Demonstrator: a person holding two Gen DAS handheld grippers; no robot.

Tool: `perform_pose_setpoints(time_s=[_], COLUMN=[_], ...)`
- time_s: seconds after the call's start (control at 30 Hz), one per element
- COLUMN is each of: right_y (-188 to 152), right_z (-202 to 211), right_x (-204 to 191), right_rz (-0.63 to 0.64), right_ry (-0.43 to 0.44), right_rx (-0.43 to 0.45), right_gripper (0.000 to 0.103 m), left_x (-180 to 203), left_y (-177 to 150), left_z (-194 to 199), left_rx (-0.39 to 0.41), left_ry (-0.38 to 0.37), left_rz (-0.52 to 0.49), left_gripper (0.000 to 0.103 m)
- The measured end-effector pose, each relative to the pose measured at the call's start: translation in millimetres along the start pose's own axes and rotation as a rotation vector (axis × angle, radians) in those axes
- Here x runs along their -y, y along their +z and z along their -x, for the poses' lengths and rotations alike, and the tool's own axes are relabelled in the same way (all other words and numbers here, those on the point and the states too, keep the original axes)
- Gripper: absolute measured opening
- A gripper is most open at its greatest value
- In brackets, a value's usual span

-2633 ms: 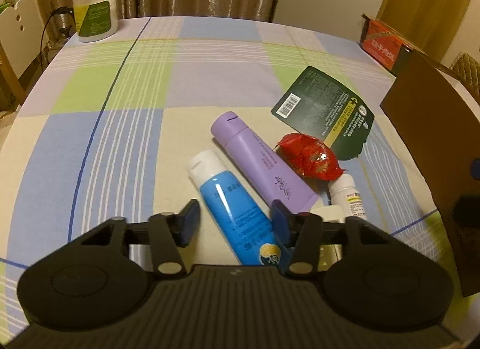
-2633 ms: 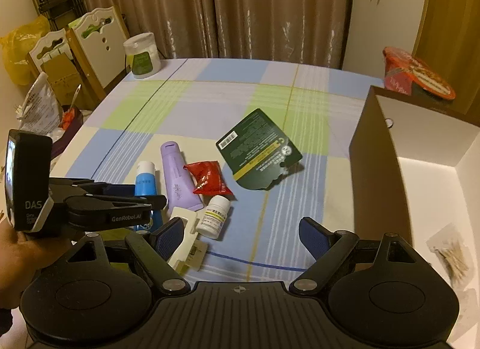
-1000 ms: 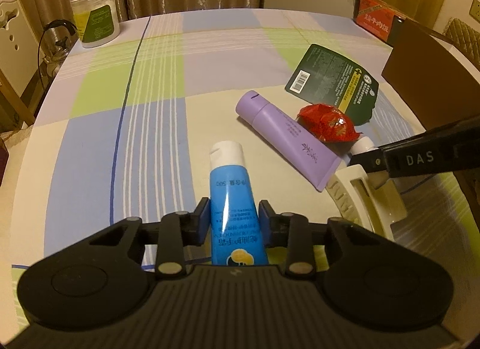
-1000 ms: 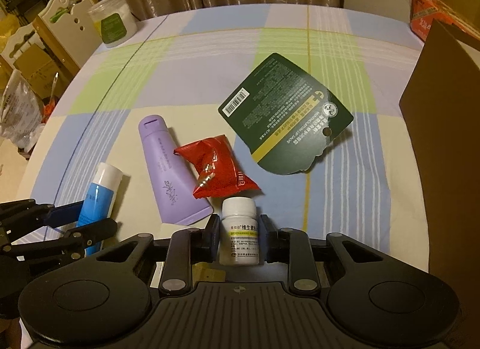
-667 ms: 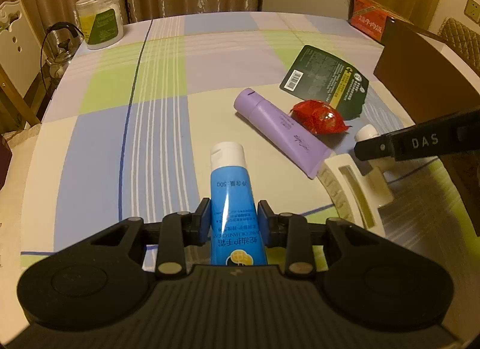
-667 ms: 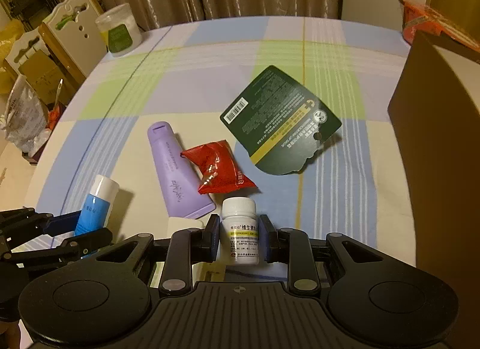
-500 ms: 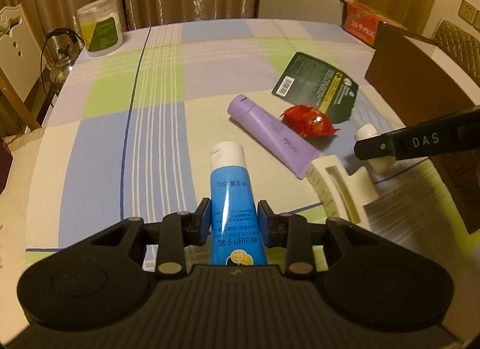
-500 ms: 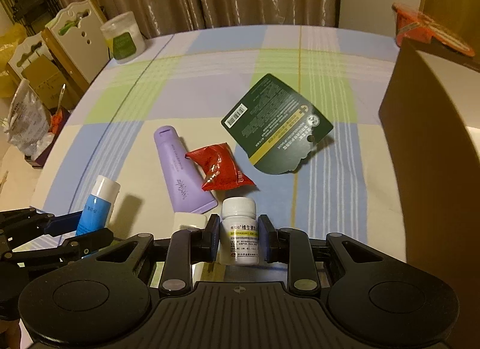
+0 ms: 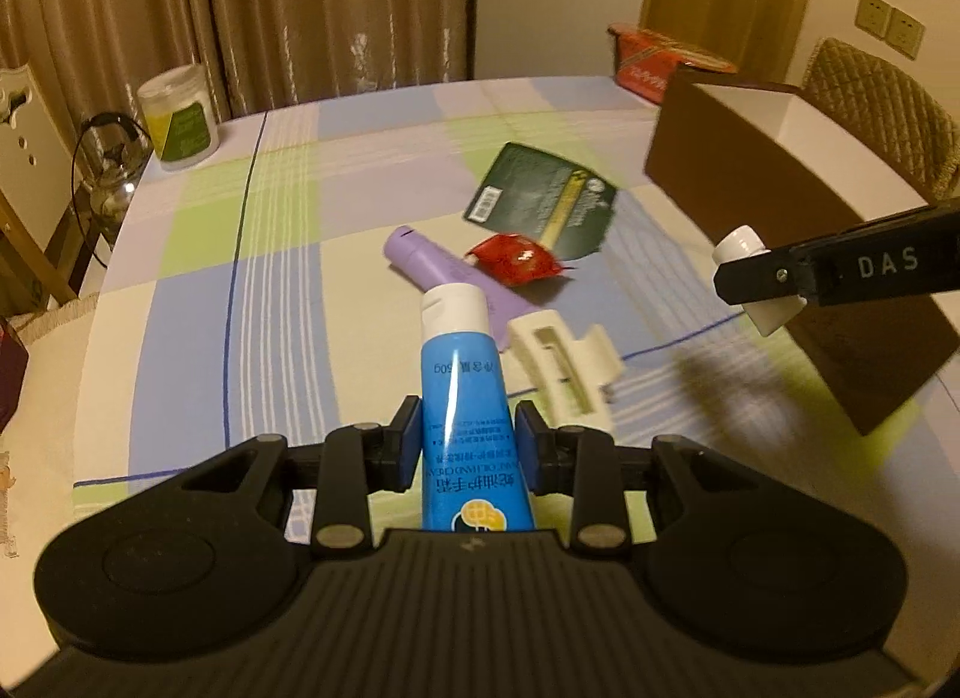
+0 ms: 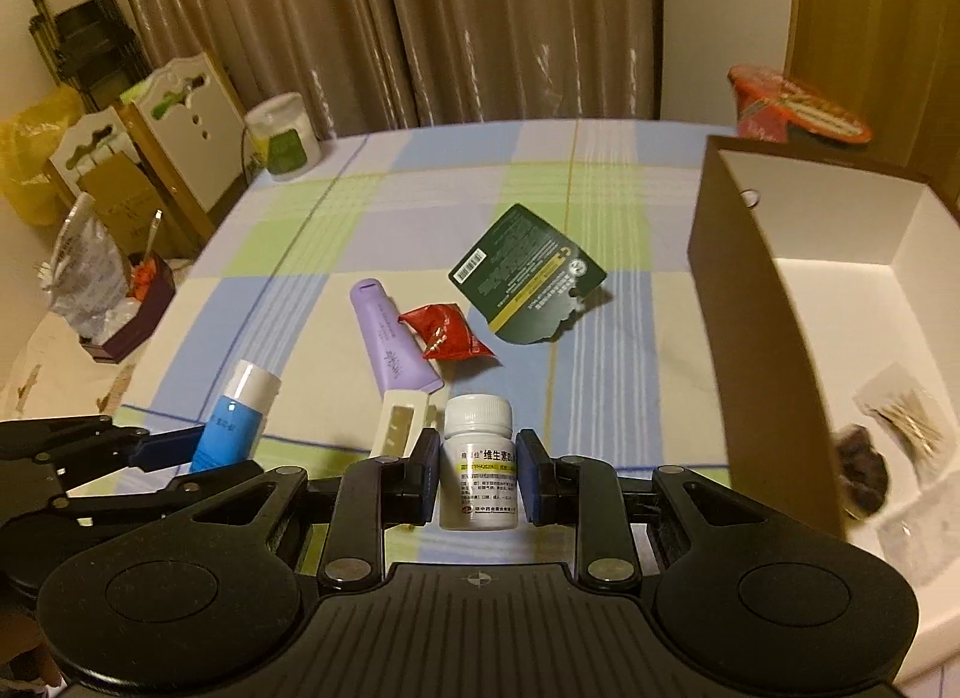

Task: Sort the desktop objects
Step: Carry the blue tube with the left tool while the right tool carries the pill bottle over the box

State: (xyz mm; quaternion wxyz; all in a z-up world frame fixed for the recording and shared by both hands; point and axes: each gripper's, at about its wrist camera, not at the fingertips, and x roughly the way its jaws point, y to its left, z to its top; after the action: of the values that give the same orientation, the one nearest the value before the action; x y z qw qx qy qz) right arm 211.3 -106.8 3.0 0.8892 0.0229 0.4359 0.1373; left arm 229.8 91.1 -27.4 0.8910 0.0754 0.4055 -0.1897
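Left gripper (image 9: 465, 440): jaws clamped on the lower body of the blue tube (image 9: 461, 392); both blue pads press its sides.
Blue tube: white cap pointing away from the camera, held clear of the tablecloth (image 9: 198, 290); in the right wrist view it appears at lower left (image 10: 237, 425) between the left gripper's fingers.
Right gripper (image 10: 478, 473): jaws clamped on the white pill bottle (image 10: 478, 473), one pad on each side of its label.
White pill bottle: upright in the grip, cap on top; in the left wrist view it shows at the right (image 9: 757, 290), lifted off the table in front of the brown box (image 9: 798, 254).
Brown box: open-topped, white inside, standing on the right of the table (image 10: 762, 338); a clear packet and a dark item lie on its floor.
Purple tube (image 10: 390, 338): lying flat at the centre of the table, cap end toward the far side.
Red wrapper (image 10: 447, 332): lying against the purple tube's right side.
Dark green packet (image 10: 528, 275): flat on the cloth, just beyond the red wrapper, with a barcode at its left corner.
Cream hair claw clip (image 9: 561, 362): on the cloth at the near end of the purple tube.
White jar with green label (image 9: 178, 119): at the far left corner of the table.
Red bowl-shaped container (image 10: 792, 107): beyond the brown box.
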Motion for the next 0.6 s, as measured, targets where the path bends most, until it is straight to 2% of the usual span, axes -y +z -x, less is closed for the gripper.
perform_pose_setpoints(time_s=[0.27,0.6], right_y=[-30.3,-69.5], right_z=[62.2,139.1], right_x=[17.8,73.1], right_rz=[0.074,0.177], right_ry=[0.084,0.154], right_rx=[0.030,0.057], right_gripper=[0.026,0.026], left_x=[61.2,164.4], left_y=[-13.4,-27.6], left_z=[44.3,95.0], left_rx=[0.042,0.078], left_ry=[0.048,0.101], left_rz=[0.025,0.075], left_gripper=[0.027,0.027])
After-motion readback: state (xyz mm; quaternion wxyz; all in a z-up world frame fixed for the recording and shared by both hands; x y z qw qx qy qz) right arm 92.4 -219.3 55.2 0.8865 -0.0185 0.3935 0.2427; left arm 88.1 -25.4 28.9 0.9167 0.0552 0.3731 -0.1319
